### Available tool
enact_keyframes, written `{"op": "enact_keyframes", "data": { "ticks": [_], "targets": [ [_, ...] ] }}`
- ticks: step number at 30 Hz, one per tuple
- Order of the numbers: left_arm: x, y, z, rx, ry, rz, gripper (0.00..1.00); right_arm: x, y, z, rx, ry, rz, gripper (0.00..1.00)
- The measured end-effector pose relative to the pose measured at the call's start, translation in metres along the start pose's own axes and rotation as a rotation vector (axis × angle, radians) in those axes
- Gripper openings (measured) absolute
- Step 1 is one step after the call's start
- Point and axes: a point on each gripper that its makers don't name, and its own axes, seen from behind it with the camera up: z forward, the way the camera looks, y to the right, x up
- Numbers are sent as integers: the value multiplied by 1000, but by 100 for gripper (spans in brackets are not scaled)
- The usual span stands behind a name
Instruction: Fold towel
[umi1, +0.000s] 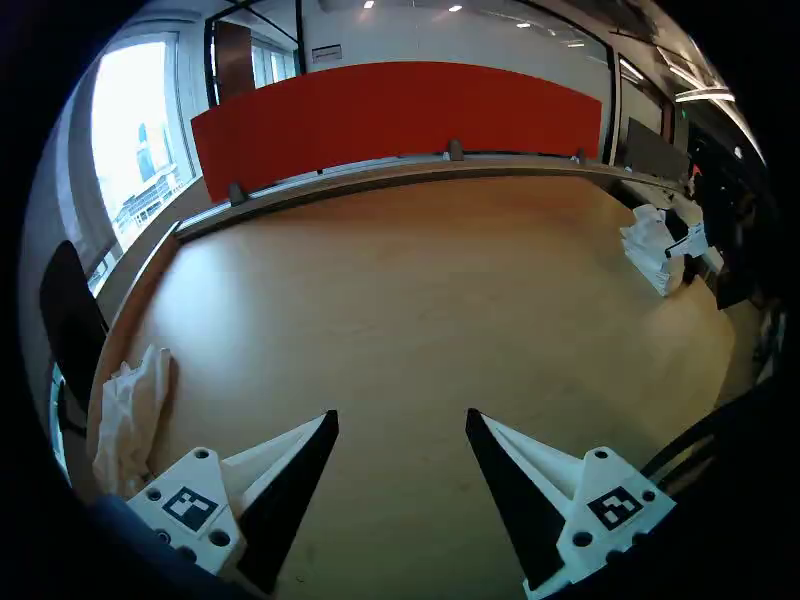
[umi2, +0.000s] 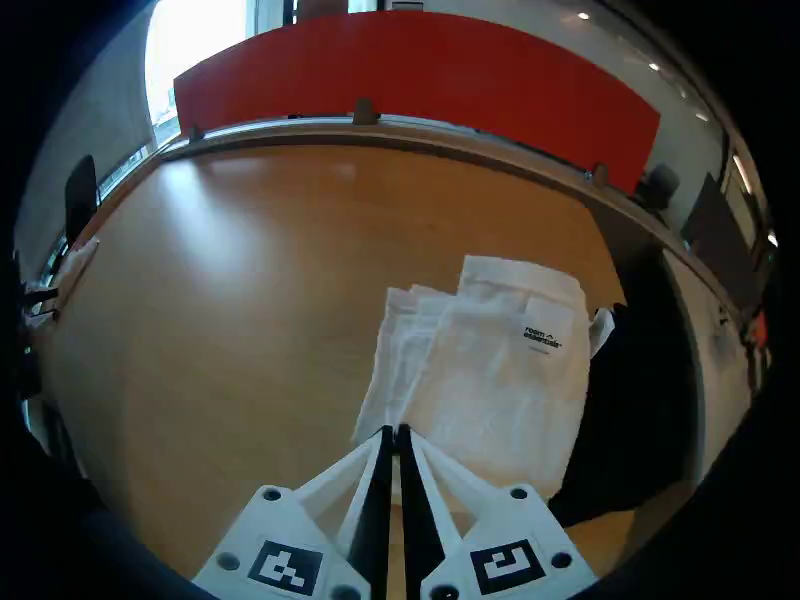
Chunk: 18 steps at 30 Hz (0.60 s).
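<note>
on the wooden table (umi2: 220, 300) the white towels (umi2: 490, 380) lie stacked flat; they look soft, light and limp, best pinched at a corner. the right gripper (umi2: 395, 435) has its fingers closed together at their near edge, though i cannot tell whether cloth is caught. the left gripper (umi1: 400, 414) is spread wide, holding nothing.

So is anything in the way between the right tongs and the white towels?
No, nothing I can see. The right tongs are closed, their tips right at the near edge of the white towels on the wooden table.
</note>
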Motion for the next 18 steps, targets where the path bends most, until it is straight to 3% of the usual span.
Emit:
{"op": "enact_keyframes", "data": {
  "ticks": [11, 14, 18],
  "targets": [
    [1, -1, 1, 0, 1, 4, 95, -8, -5, -5, 18, -14, 1, 6],
    [1, -1, 1, 0, 0, 5, 95, -5, -5, -6, 18, -4, -1, 11],
    [1, -1, 1, 0, -1, 2, 95, -1, -7, -9, 26, 7, -10, 28]
  ]
}}
